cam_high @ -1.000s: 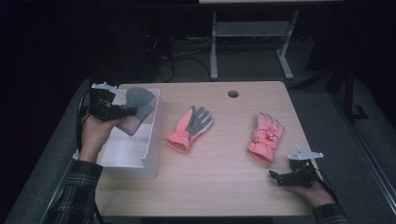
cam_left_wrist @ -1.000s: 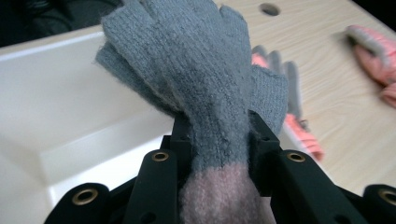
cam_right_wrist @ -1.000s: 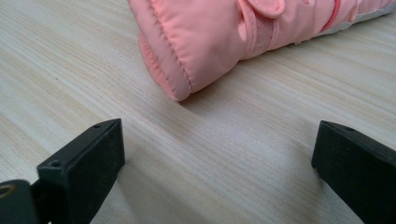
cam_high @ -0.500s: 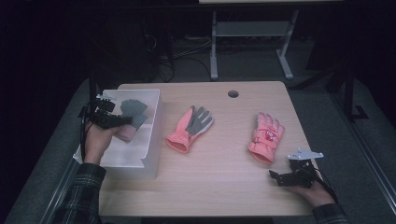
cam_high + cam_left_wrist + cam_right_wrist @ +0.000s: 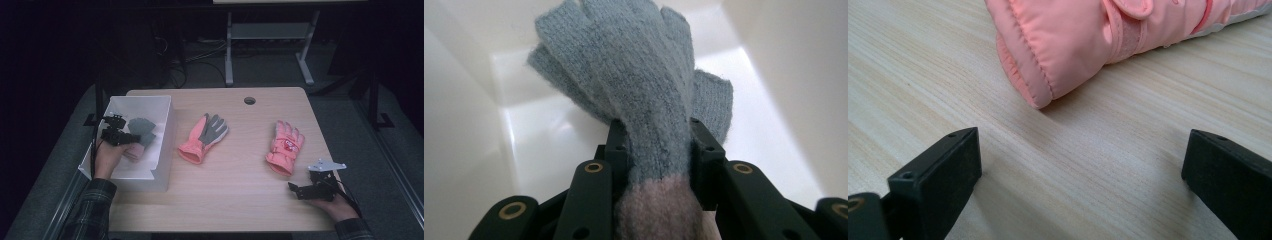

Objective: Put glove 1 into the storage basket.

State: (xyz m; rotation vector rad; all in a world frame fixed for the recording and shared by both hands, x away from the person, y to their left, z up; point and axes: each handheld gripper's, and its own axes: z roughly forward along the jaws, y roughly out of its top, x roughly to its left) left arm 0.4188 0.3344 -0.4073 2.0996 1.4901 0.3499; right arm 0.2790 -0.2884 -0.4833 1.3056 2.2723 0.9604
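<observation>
A grey knitted glove [image 5: 140,128] [image 5: 634,85] with a pale pink cuff hangs inside the white bin [image 5: 161,102], with my left gripper [image 5: 131,137] [image 5: 657,135] shut on it near the cuff. Its fingers point away from me toward the bin's floor [image 5: 544,145]. A pink ski glove [image 5: 285,147] [image 5: 1108,40] lies palm down at the table's right. My right gripper [image 5: 296,189] [image 5: 1080,165] rests open on the wood just short of that glove's cuff. Another pink glove with a grey palm [image 5: 205,137] lies at the table's middle.
The wooden table [image 5: 235,195] has a round cable hole [image 5: 249,100] near its far edge. The bin stands at the left edge, partly over it. A metal stand [image 5: 265,45] is on the dark floor behind.
My left gripper has lowered the grey glove from above the bin's far rim down into the bin and toward me. The right gripper has stayed put.
</observation>
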